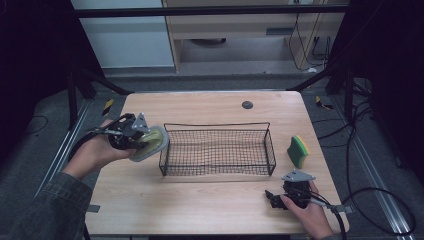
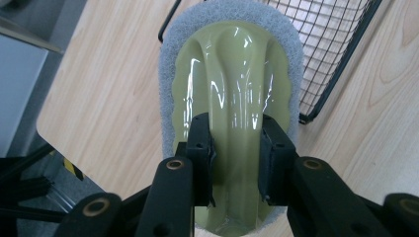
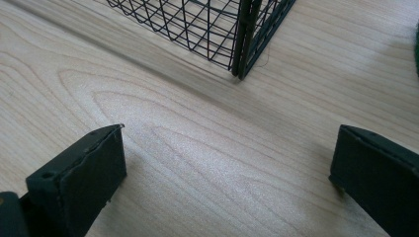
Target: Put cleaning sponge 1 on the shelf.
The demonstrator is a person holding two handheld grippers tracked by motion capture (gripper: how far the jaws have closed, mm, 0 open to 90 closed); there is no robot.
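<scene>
— High view?
— My left gripper [image 1: 141, 137] holds the scrubber [image 1: 150, 143] above the desk [image 1: 200, 200], beside the wire basket [image 1: 218, 150]; a sponge [image 1: 298, 151] stands right.

— Gripper views?
— Left: jaws clamp the scrubber's [image 2: 230, 89] ridge, no lettering. Right gripper [image 3: 225, 173]: released.

No text, label, brand or number can be read anywhere.

Your left gripper [image 1: 131, 134] is raised, jaws clamped tight, wrist tilted inward. Your right gripper [image 1: 280, 198] sits low with jaws wide open, pointing toward the left one.
</scene>
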